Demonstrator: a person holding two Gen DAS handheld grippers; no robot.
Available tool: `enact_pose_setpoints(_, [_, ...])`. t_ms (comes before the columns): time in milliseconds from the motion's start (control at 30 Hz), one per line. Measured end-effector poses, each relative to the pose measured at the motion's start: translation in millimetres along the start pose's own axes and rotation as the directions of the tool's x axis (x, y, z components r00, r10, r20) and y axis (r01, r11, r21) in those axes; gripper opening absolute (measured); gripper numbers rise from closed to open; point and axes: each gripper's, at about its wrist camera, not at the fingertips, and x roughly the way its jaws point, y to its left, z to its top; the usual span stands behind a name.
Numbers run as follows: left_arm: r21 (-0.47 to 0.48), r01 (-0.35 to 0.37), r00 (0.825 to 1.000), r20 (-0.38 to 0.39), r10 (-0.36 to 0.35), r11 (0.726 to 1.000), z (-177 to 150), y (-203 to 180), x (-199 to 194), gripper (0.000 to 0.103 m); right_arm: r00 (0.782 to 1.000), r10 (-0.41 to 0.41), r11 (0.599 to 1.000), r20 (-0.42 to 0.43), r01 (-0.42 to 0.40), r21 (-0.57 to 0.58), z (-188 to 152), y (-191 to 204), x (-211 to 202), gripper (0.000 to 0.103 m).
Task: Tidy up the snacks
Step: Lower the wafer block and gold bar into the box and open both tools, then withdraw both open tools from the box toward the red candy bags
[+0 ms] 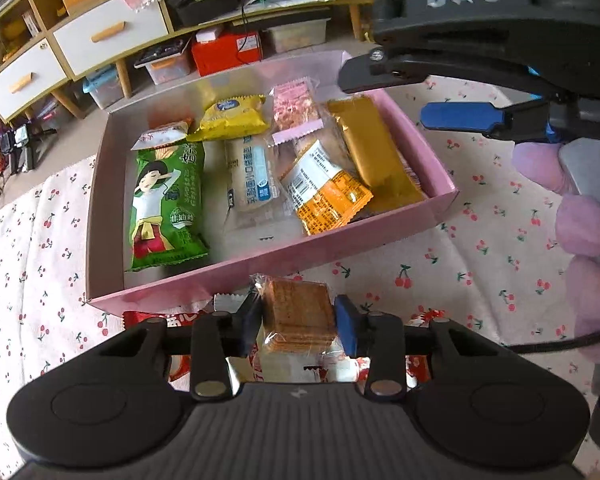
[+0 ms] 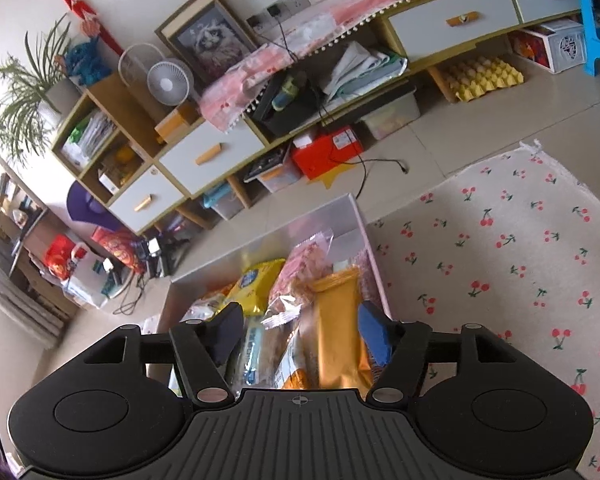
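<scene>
A pink box (image 1: 268,268) on the cherry-print cloth holds several snacks: a green packet (image 1: 166,204), a yellow packet (image 1: 232,118), a white packet (image 1: 250,172), an orange-labelled packet (image 1: 324,192), a gold packet (image 1: 370,152) and a pink one (image 1: 296,106). My left gripper (image 1: 300,318) is shut on a clear-wrapped brown cracker pack (image 1: 298,314), just outside the box's near wall. My right gripper (image 2: 300,332) is open above the box's right part, over the gold packet (image 2: 338,332); it also shows in the left wrist view (image 1: 400,96).
Red-and-white snack wrappers (image 1: 180,320) lie on the cloth under my left gripper. The cherry cloth (image 2: 500,260) spreads right of the box (image 2: 364,232). A low cabinet with drawers (image 2: 208,156), storage bins and a red box (image 2: 324,152) stand on the floor beyond.
</scene>
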Motion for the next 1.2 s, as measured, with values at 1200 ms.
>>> enact_pose_setpoints(1200, [-0.134,0.020,0.979,0.205,0.008,0.991,9,33,-36,0.070,0.994,-0.105,0.990,-0.033,0.102,-0.092,-12,11,-40,0.074])
